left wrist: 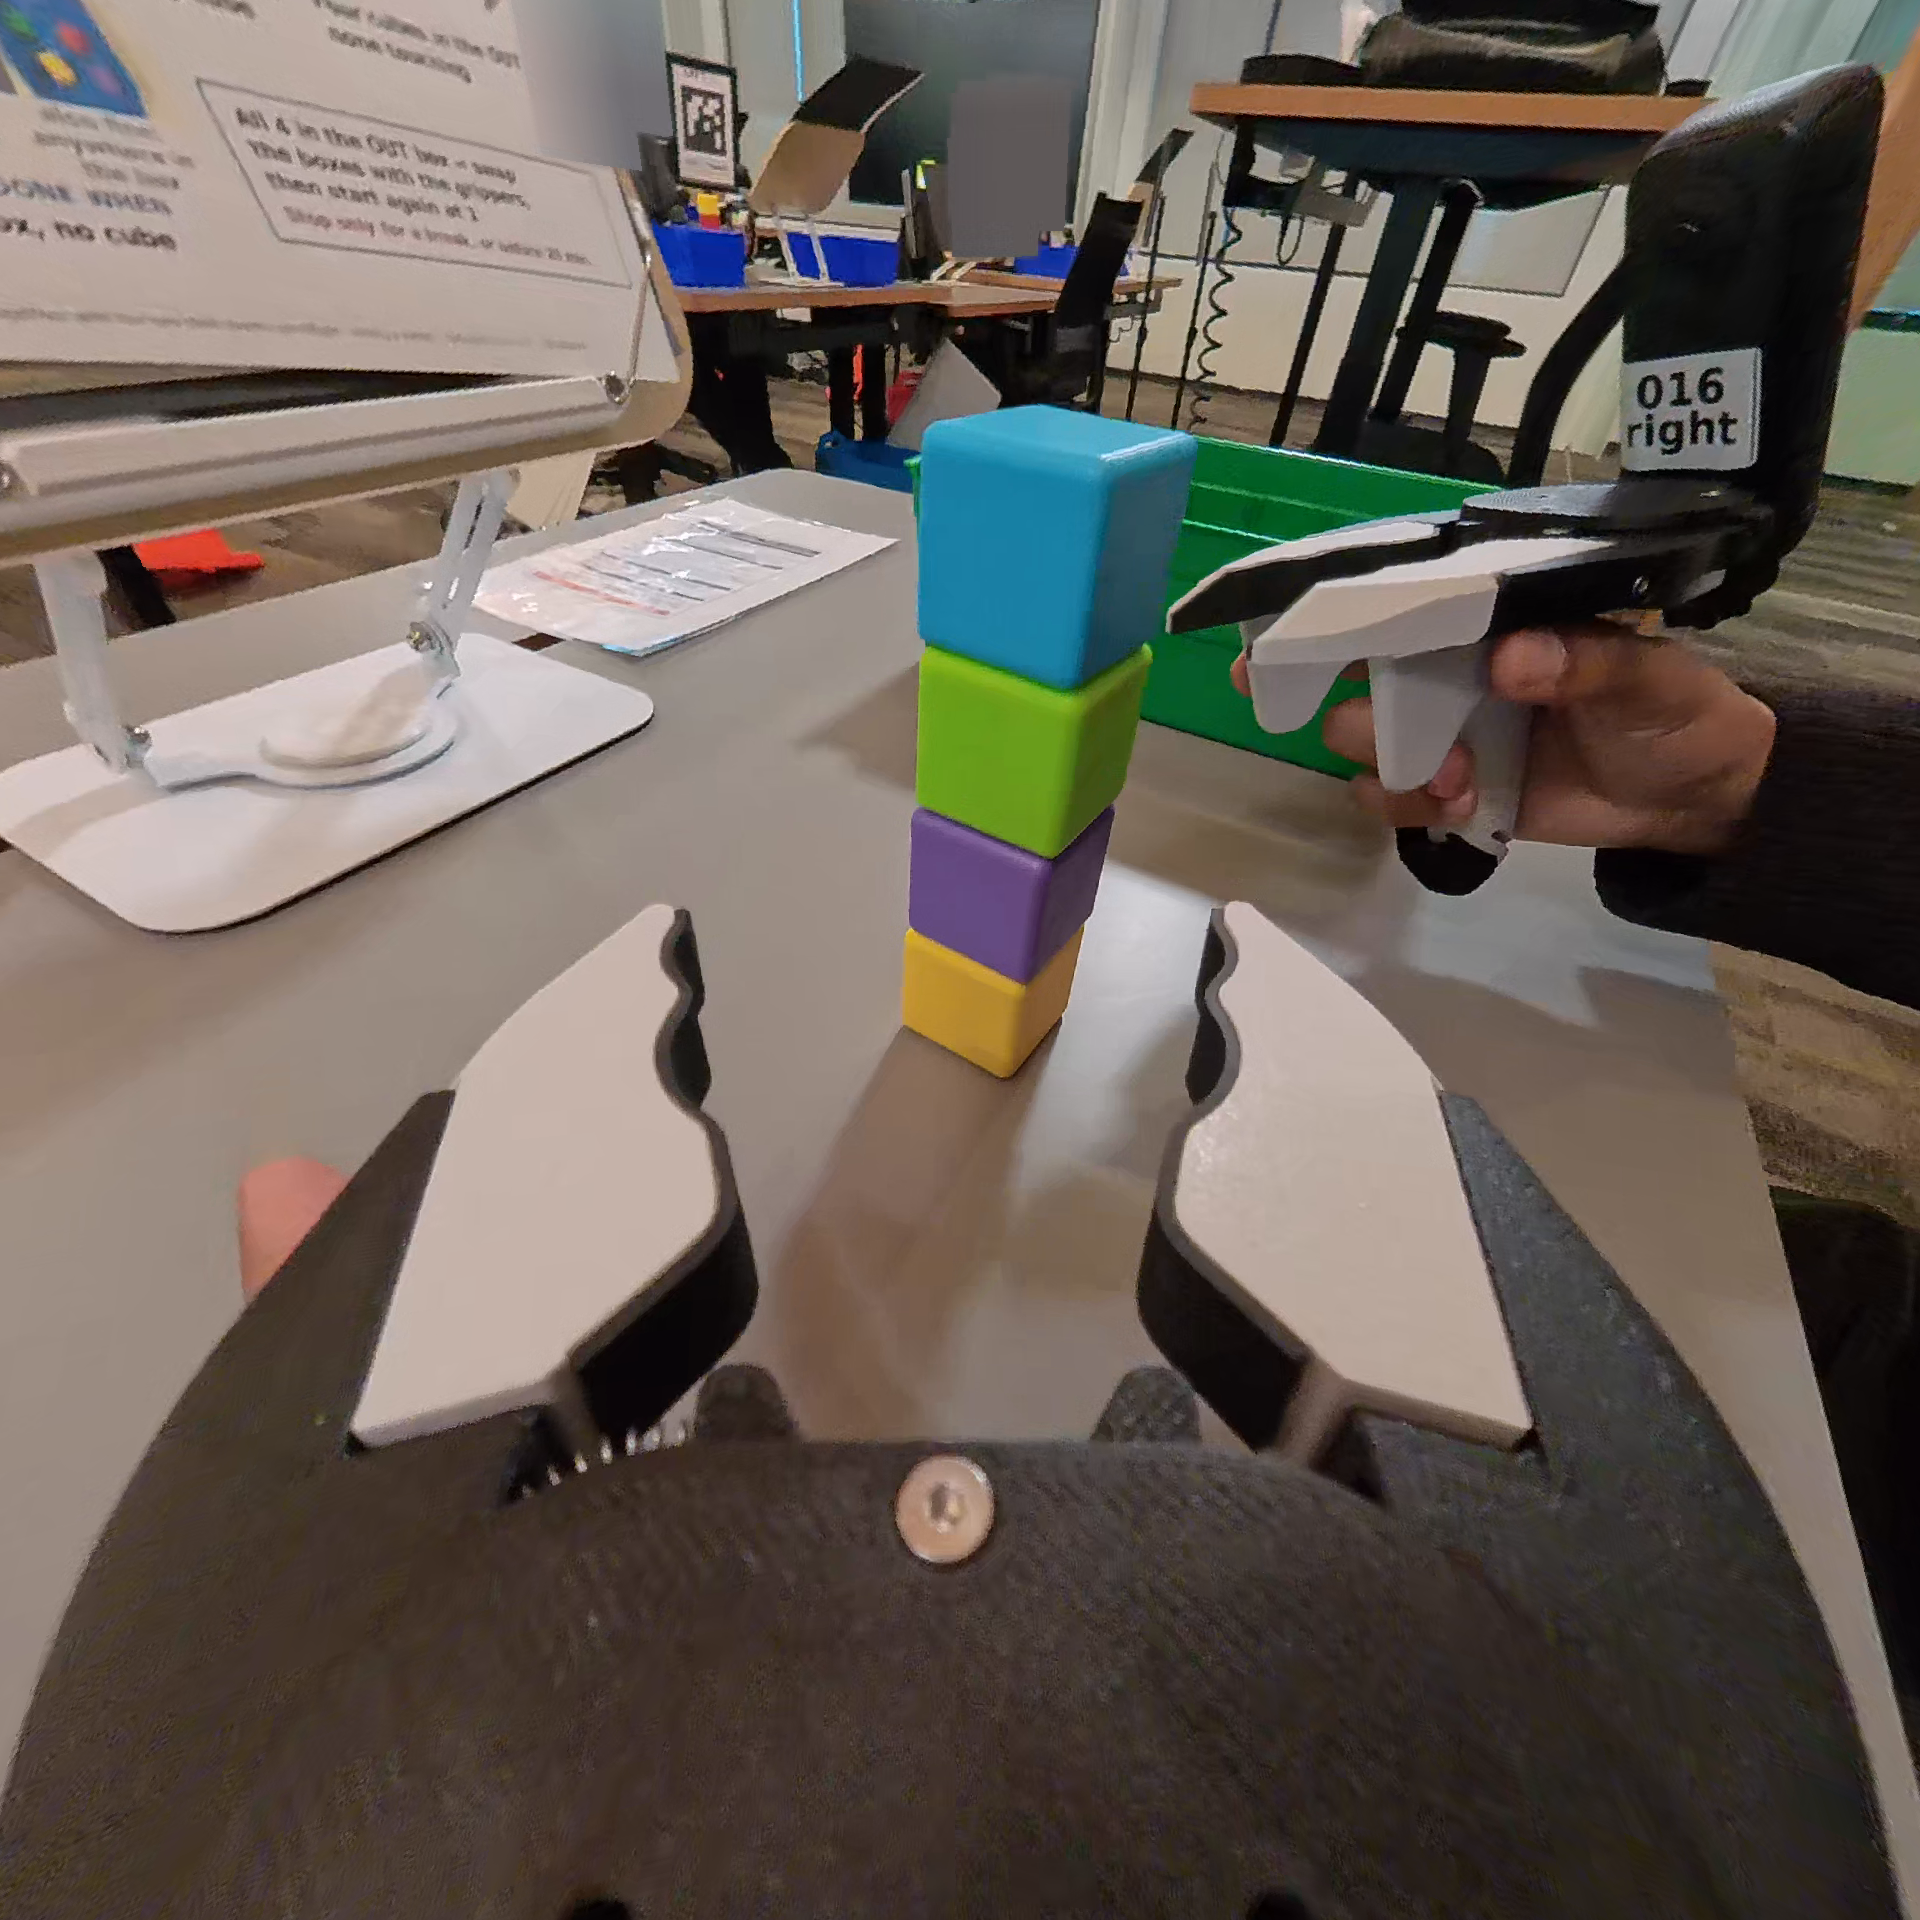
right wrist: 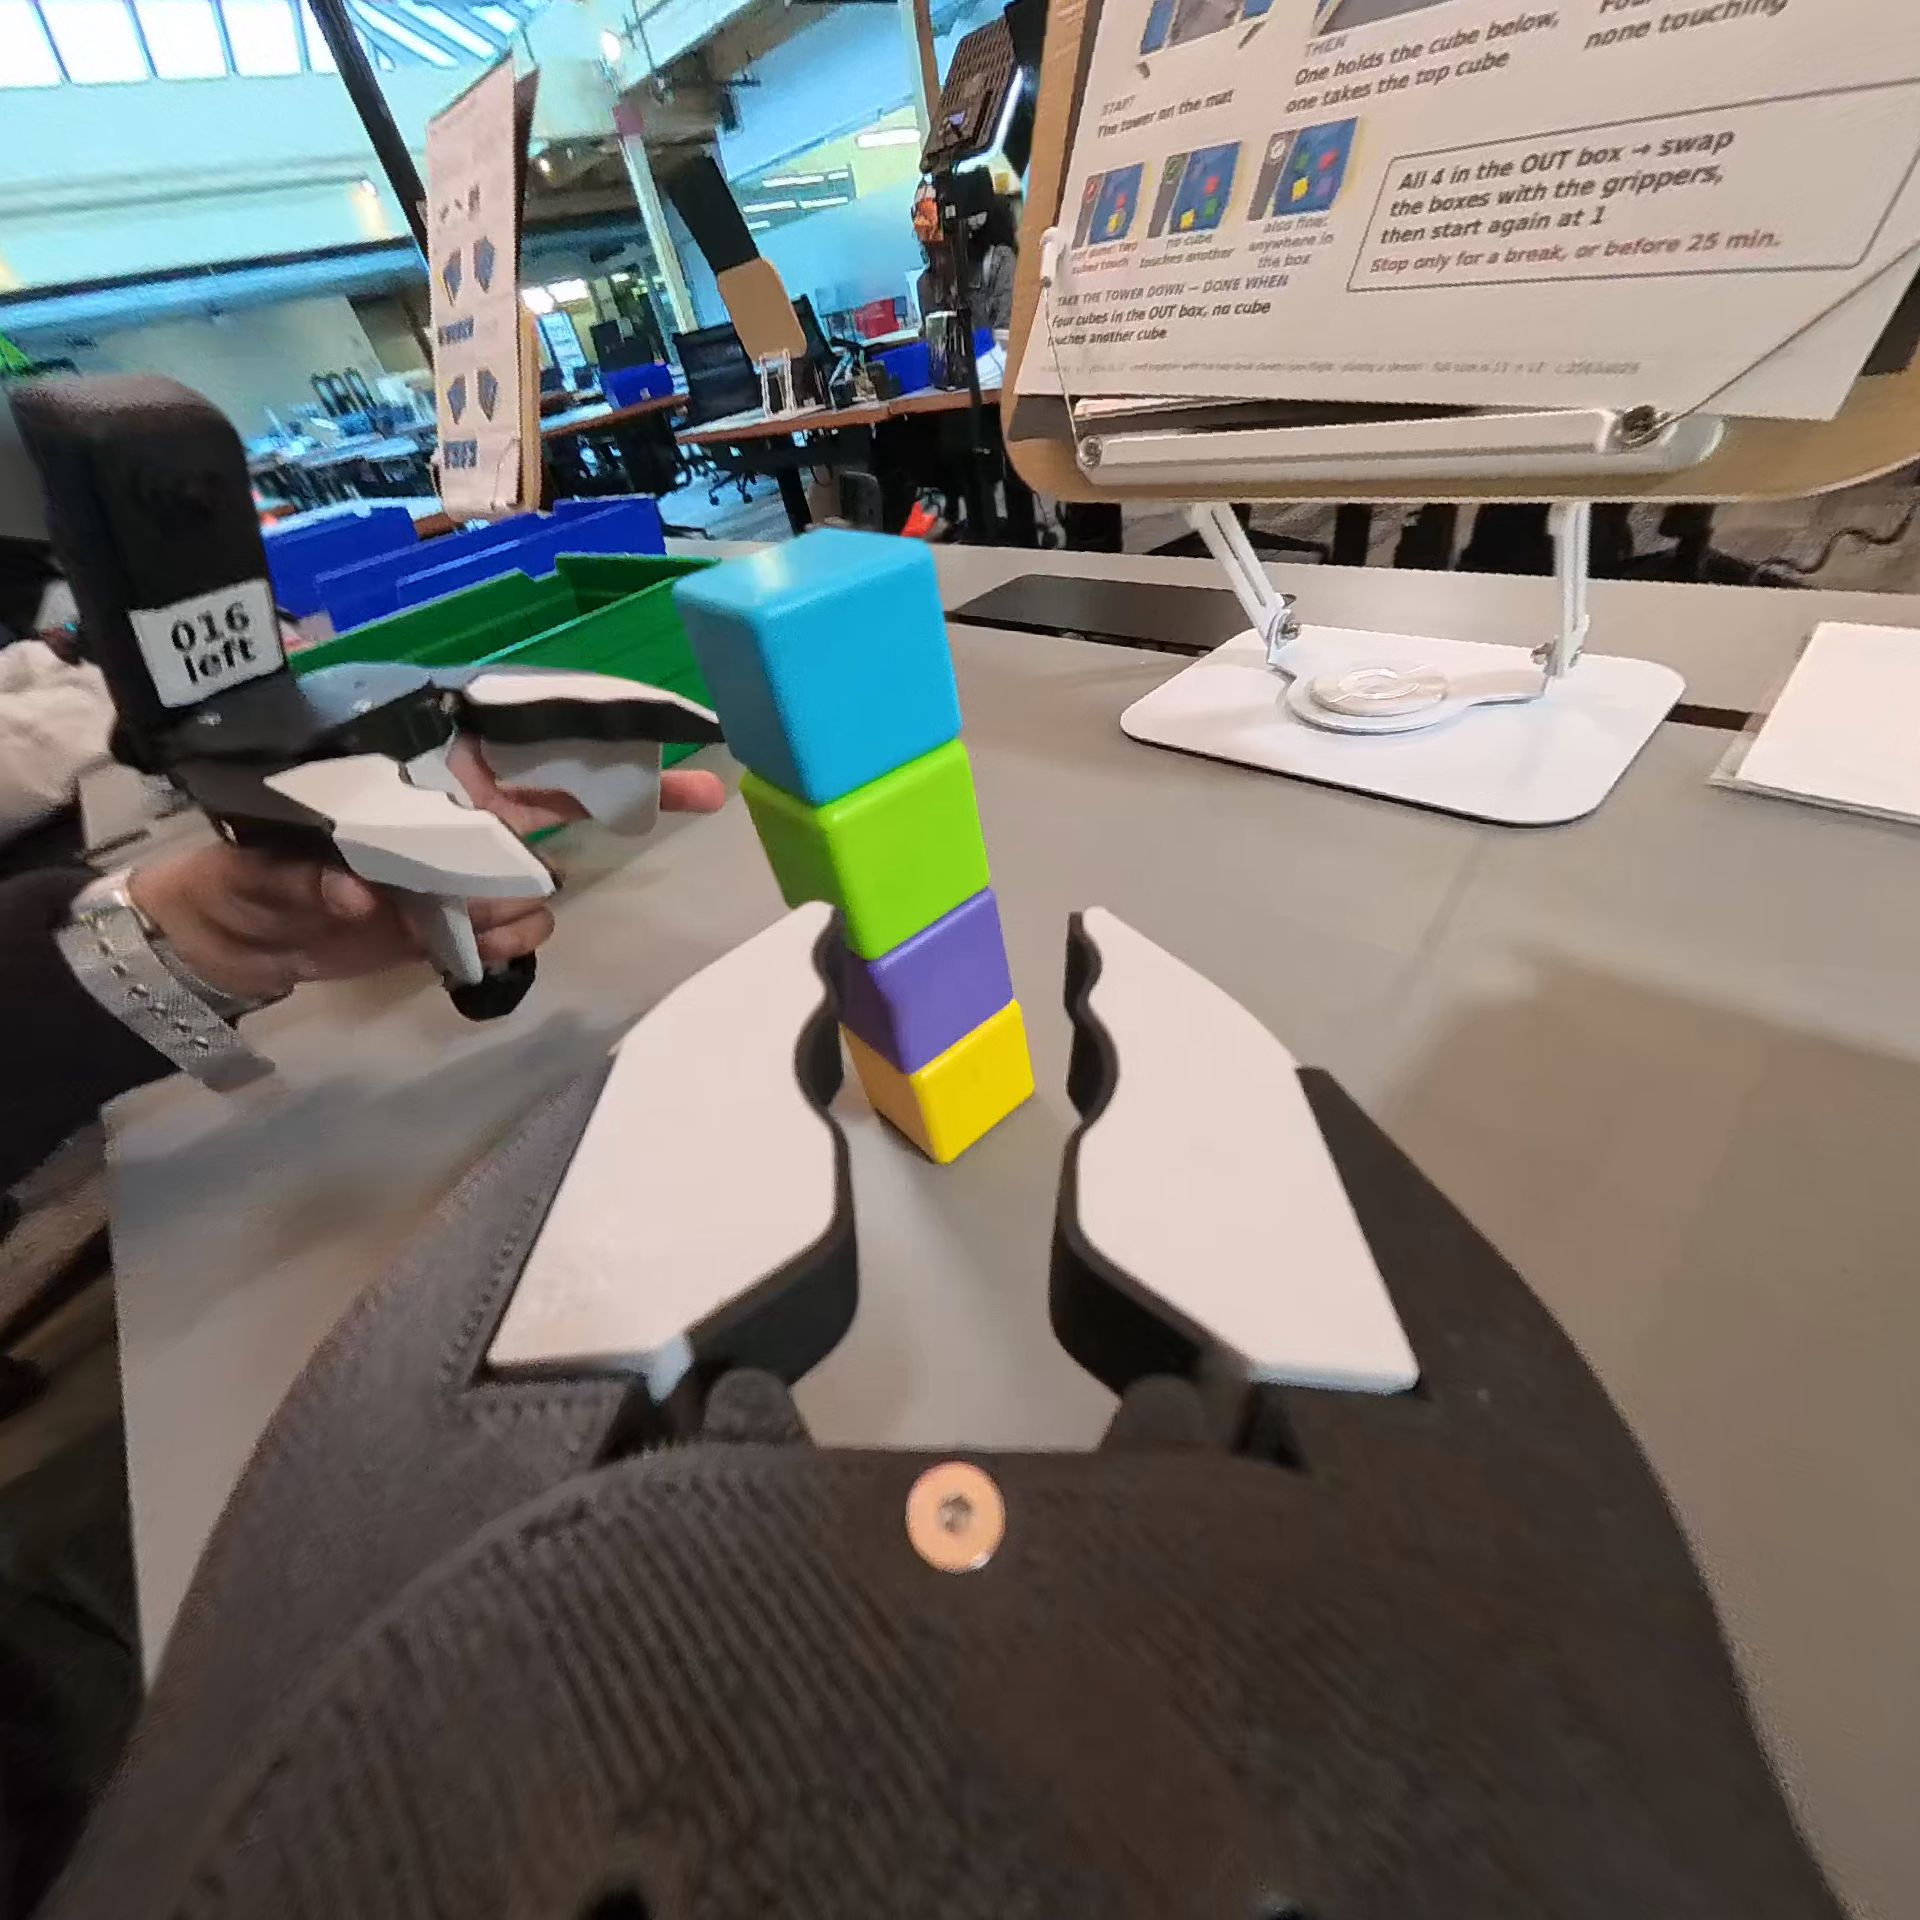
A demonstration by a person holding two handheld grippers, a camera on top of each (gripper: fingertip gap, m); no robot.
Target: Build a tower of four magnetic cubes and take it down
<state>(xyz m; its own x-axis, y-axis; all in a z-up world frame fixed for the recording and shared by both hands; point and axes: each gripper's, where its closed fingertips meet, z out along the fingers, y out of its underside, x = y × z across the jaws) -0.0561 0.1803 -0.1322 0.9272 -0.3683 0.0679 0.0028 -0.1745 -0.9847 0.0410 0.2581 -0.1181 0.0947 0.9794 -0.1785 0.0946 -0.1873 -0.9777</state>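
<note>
A tower of four cubes stands on the grey surface (left wrist: 416, 1039) — yellow cube (left wrist: 982, 1003) at the bottom, then purple cube (left wrist: 1003, 894), green cube (left wrist: 1023, 743) and blue cube (left wrist: 1049, 540) on top, each slightly offset. They look like hard, smooth, light plastic, likely slippery and easy to topple; flat opposite faces seem the best hold. The left gripper (left wrist: 945, 935) faces the tower, jaws wide apart and empty. The right gripper (right wrist: 951, 925) has jaws apart, flanking the lower cubes; contact unclear. A green bin (left wrist: 1299, 520) sits behind, a white stand (left wrist: 312, 769) beside.

bright indoor | soft shadows | fisheye edges | bg blurred
</note>
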